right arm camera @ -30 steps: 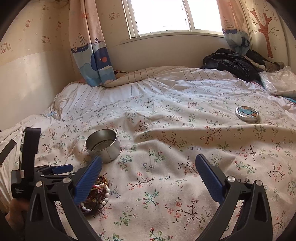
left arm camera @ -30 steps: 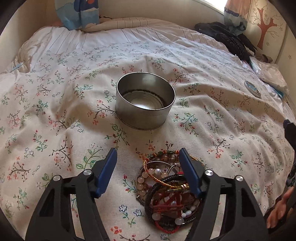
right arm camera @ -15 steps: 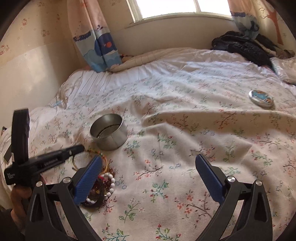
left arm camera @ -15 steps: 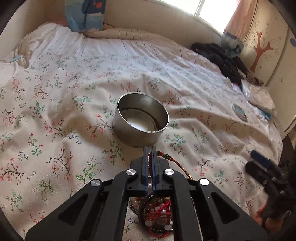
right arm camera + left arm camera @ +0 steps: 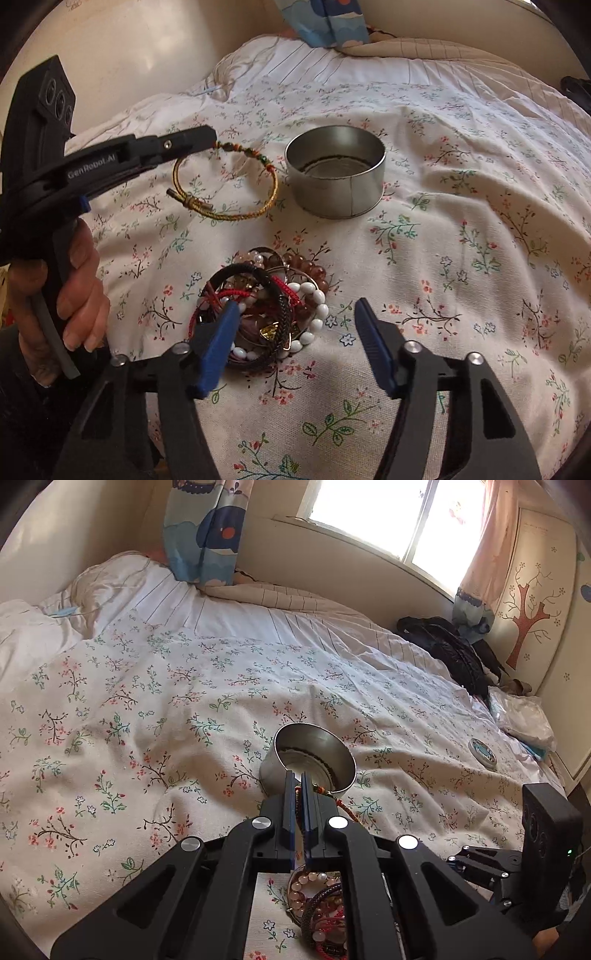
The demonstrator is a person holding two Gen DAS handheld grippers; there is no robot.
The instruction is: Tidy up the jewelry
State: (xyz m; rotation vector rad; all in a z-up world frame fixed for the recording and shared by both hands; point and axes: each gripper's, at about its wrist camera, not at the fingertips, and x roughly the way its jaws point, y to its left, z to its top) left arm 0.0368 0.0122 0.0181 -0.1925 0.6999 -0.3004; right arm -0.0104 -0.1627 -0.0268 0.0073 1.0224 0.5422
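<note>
Spreading across both views, the white floral-printed bedspread (image 5: 461, 229) is carrying everything: the round open silver metal tin (image 5: 335, 171) standing upright, and nearer the cameras the tangled pile of beaded and corded bracelets (image 5: 266, 306).

The left gripper (image 5: 210, 138), gripped by the person's hand (image 5: 70, 291), is pinching the yellow braided cord bracelet with small coloured beads (image 5: 229, 184) at its beaded stretch, jaws fully together on the cord. The loop is hanging free above the spread, just left of the tin and apart from the pile. The right gripper (image 5: 295, 325) is hovering with its blue pads about half apart, straddling the right part of the pile; its jaws have just been closing, and whether the pads are touching any bracelet cannot be told.

A second ago the left jaws were standing open around the pile with the yellow bracelet lying on it, and the right gripper was wide open, further back.

Only the right wrist view is showing the whole dangling loop; the left wrist view is showing merely a short beaded stretch beside its fingers (image 5: 290, 805), plus the small round lid (image 5: 482, 752) lying far right.
</note>
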